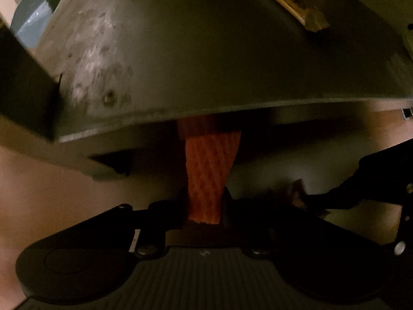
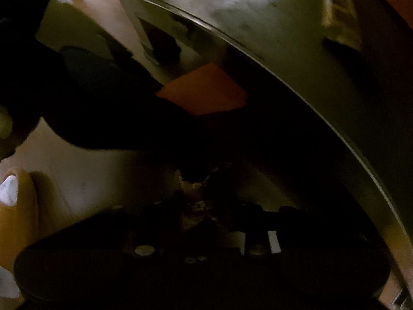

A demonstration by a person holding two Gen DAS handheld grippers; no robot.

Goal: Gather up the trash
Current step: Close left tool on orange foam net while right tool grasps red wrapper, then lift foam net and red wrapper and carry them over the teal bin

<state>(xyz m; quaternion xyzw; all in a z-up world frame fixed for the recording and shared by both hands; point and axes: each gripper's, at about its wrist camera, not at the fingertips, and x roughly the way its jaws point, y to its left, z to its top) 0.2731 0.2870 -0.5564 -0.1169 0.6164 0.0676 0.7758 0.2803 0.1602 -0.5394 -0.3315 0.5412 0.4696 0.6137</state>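
Note:
An orange foam net sleeve (image 1: pixel 206 170) lies on the floor with its far end under a round grey metal base (image 1: pixel 206 51). My left gripper (image 1: pixel 204 204) points down and is shut on the net's near end, both fingers pressing its sides. In the right wrist view the net (image 2: pixel 206 90) shows beyond the dark body of the left gripper. My right gripper (image 2: pixel 196 201) also points down, shut on a crumpled brown wrapper (image 2: pixel 192 201) that fills the gap between its dark fingers. The left wrist view shows that wrapper (image 1: pixel 296 190) at the right gripper's tips.
The round metal base has a scuffed top and a yellowish label (image 1: pixel 291 0); its rim hangs low over the floor. Wooden floor (image 1: pixel 38 180) lies around it. A person's yellow slipper with a white sock (image 2: pixel 15 201) stands at the left.

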